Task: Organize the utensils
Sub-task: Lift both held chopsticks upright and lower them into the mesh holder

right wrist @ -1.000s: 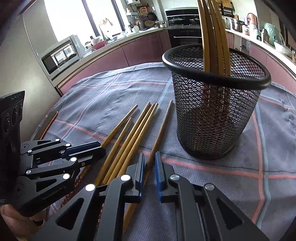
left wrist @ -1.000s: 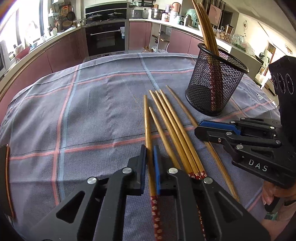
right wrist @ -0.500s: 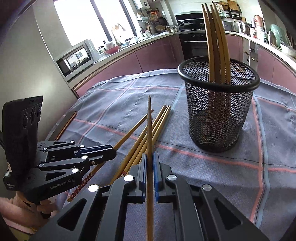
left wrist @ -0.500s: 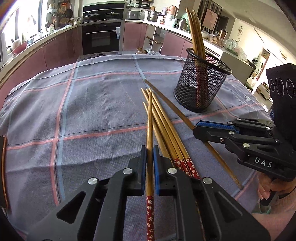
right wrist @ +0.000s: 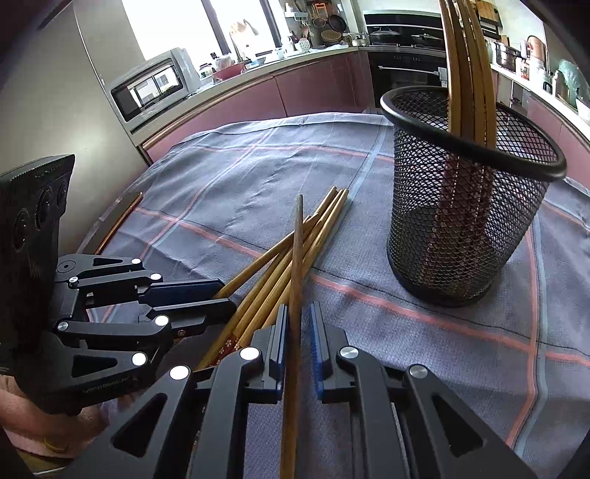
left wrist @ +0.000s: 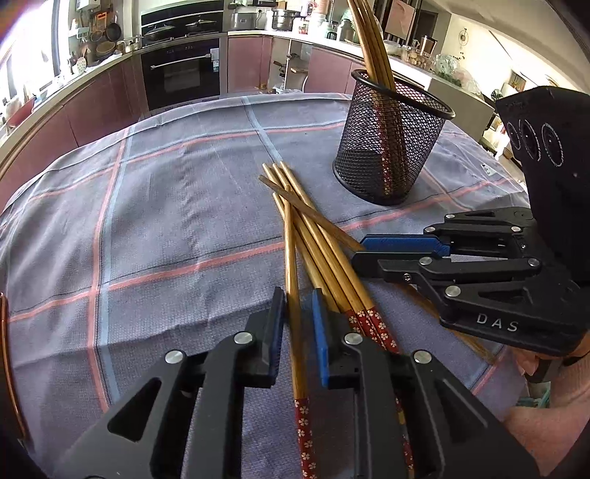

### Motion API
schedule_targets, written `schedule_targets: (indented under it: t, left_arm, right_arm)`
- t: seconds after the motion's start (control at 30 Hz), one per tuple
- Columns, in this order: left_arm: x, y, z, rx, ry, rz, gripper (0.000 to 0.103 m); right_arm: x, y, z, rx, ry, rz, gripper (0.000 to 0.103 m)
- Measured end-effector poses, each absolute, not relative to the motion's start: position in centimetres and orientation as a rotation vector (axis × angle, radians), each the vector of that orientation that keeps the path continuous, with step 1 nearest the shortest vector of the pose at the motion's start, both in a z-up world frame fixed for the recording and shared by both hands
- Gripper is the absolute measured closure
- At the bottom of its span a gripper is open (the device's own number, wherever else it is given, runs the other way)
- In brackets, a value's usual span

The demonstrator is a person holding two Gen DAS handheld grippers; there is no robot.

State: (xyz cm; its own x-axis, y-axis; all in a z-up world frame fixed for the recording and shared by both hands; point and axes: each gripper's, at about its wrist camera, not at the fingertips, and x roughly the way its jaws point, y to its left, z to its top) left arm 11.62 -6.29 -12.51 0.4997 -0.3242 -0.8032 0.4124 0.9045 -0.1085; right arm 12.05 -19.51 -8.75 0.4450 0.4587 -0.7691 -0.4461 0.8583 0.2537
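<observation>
Each gripper's jaws have just been opening. A chopstick [left wrist: 293, 265] lies between the left gripper's [left wrist: 298, 317] loosened fingers, another chopstick [right wrist: 296, 265] between the right gripper's [right wrist: 297, 324], pads no longer pressing.

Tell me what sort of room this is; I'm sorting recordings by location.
A home kitchen, most likely: a built-in oven under the counter, a microwave beside the window, and pots on the worktop, with a cloth-covered table in front.

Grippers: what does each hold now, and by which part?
Nothing. The left gripper and right gripper have just been opening; one chopstick lies loose between each pair of jaws.
</observation>
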Motion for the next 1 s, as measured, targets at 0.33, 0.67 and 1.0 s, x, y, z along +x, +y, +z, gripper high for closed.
schedule_targets:
  t: [0.33, 0.67, 1.0]
  left_arm:
    - [11.8, -5.8, -11.3, 0.057, 0.936, -0.448, 0.095]
    - [10.9, -4.6, -6.0, -0.042, 0.845, -0.557, 0.095]
    - [10.1, -4.2, -0.9, -0.091, 0.729, -0.632, 0.095]
  right_arm:
    - [10.6, -21.8, -5.7, 0.052, 0.856, 0.562, 0.097]
    - [9.3, -25.7, -1.1, 0.122, 0.708, 0.530, 0.097]
    - [9.2, -27.7, 2.2, 0.139, 0.606, 0.520, 0.097]
